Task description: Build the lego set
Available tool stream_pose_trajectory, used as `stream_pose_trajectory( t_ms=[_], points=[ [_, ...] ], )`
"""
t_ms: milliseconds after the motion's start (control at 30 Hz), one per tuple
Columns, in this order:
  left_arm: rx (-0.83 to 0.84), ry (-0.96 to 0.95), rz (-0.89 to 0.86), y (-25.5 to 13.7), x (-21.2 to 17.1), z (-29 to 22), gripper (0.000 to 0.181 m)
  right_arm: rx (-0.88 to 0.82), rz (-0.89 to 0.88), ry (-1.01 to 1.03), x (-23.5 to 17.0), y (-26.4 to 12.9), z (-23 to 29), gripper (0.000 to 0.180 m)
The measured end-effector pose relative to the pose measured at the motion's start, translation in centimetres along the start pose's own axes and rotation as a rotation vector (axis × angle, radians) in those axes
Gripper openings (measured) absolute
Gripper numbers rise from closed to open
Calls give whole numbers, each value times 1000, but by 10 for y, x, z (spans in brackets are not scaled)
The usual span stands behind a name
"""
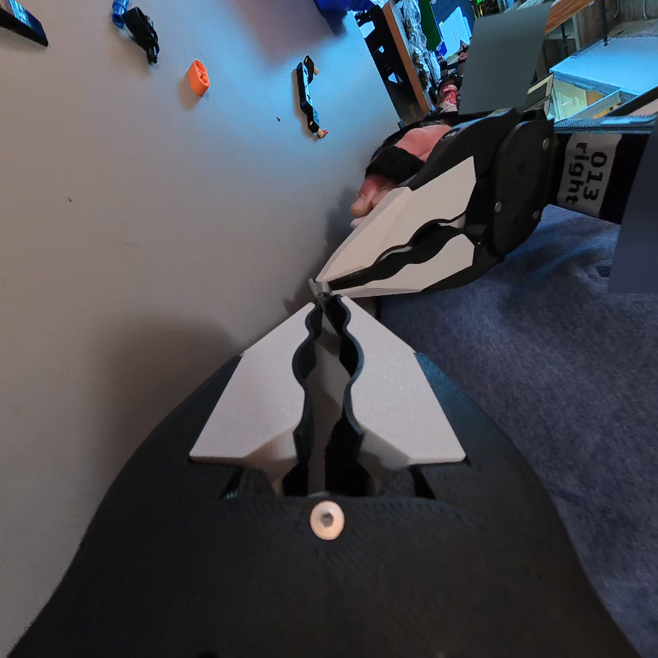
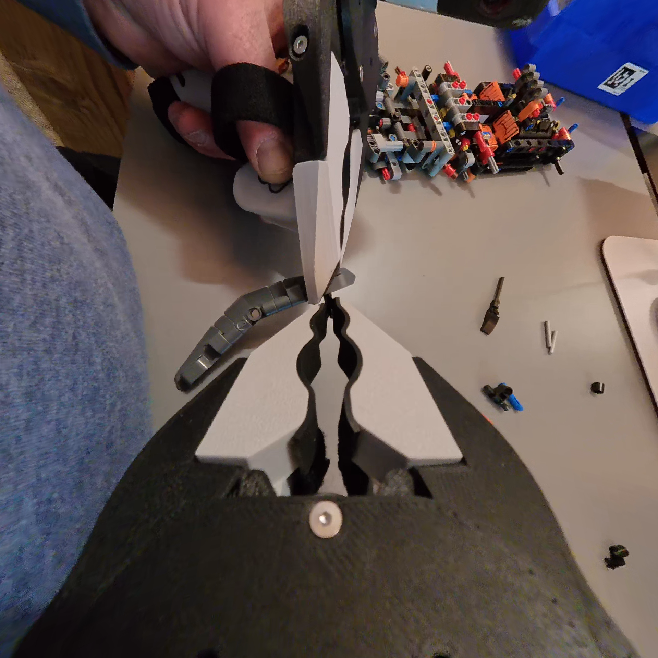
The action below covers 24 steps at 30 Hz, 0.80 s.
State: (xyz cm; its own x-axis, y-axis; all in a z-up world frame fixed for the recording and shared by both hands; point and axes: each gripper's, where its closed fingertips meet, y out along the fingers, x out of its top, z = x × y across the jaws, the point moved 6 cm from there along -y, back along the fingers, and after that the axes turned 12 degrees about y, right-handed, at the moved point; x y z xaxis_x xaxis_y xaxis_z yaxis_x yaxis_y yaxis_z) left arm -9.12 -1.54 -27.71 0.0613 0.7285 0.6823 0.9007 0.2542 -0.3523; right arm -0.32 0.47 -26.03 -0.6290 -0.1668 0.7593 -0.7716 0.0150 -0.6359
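In the right wrist view, my left gripper (image 2: 325, 295) comes down from the top and is shut on a curved grey chain of lego links (image 2: 245, 317) near its right end. The chain hangs in the air and curves down to the left. My right gripper (image 2: 329, 308) meets it tip to tip from below and is shut on a small black piece (image 2: 330, 302) held against the chain. In the left wrist view, my left gripper (image 1: 325, 302) touches the right gripper (image 1: 322, 285) above the table edge. Only the chain's grey end (image 1: 319, 286) shows there.
A partly built colourful lego model (image 2: 463, 124) sits at the back of the white table (image 2: 427, 249), beside a blue bin (image 2: 598, 53). Loose parts lie on the right: a dark axle (image 2: 493, 309), grey pins (image 2: 550, 336) and a black-and-blue connector (image 2: 502, 395). An orange piece (image 1: 199, 78) and a black beam (image 1: 309, 96) lie farther off. The tips of both grippers are at nearly the same place. The black-and-blue connector (image 2: 502, 395) is about 15 centimeters from both grippers' fingertips.
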Motion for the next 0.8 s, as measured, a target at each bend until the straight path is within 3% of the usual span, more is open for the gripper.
stream_pose_trajectory(
  t_ms=[500,800],
  points=[
    [21,-9,-47,3,2,-3,4,-44,19,7,0,-1,-1,0],
    [28,-22,-57,0,0,-3,4,38,38,115,-11,-5,-11,0]
  ],
)
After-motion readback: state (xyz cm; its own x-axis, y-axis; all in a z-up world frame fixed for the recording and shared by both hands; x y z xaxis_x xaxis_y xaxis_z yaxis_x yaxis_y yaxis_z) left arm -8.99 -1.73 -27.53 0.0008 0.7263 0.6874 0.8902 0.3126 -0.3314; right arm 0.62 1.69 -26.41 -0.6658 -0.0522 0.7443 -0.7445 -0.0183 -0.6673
